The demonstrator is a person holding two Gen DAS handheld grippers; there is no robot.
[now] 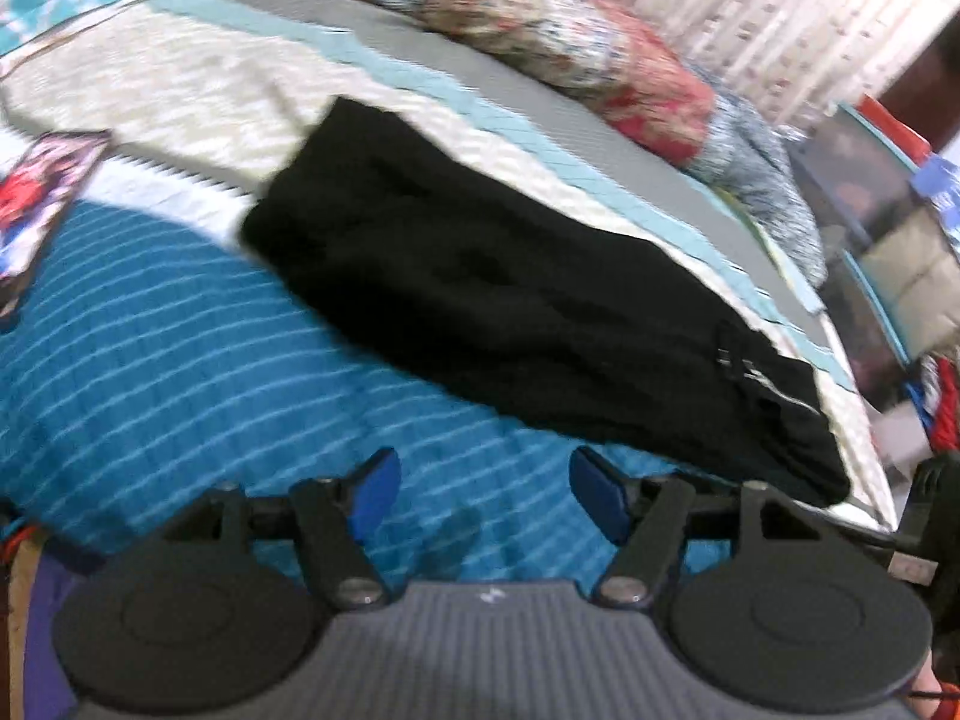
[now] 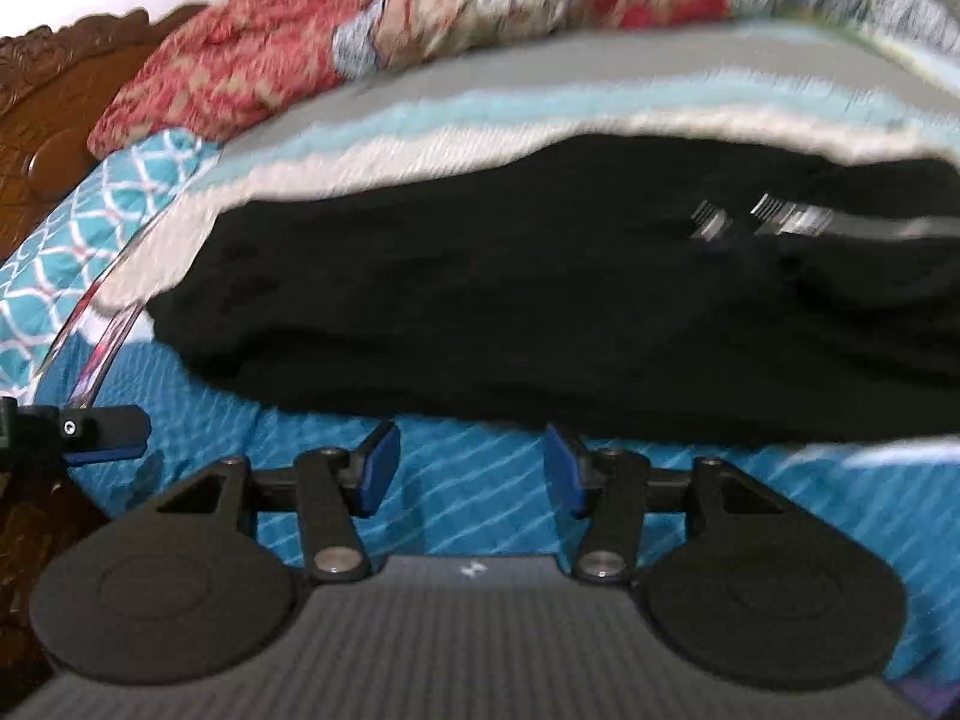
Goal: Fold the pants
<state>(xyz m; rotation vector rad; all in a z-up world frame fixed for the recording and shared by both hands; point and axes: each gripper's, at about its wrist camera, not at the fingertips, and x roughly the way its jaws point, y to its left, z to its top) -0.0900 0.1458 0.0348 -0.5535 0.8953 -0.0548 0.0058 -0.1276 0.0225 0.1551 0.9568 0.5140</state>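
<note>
Black pants [image 1: 492, 300] lie in a long folded strip on a bed, with a silver zipper [image 1: 762, 384] near their right end. My left gripper [image 1: 485, 489] is open and empty over the blue quilt, just short of the pants' near edge. In the right wrist view the pants [image 2: 540, 312] fill the middle. My right gripper [image 2: 471, 474] is open and empty, its blue pads [image 2: 378, 474] just below the near edge of the pants. The left gripper's finger [image 2: 102, 429] shows at the left edge of the right wrist view. Both views are blurred.
The bed has a blue striped quilt [image 1: 180, 372] with cream, light blue and grey bands [image 1: 420, 96]. A red floral blanket [image 1: 570, 42] is heaped at the far side. A carved wooden headboard [image 2: 48, 120] stands at left. Clutter [image 1: 888, 228] lies beyond the bed's right edge.
</note>
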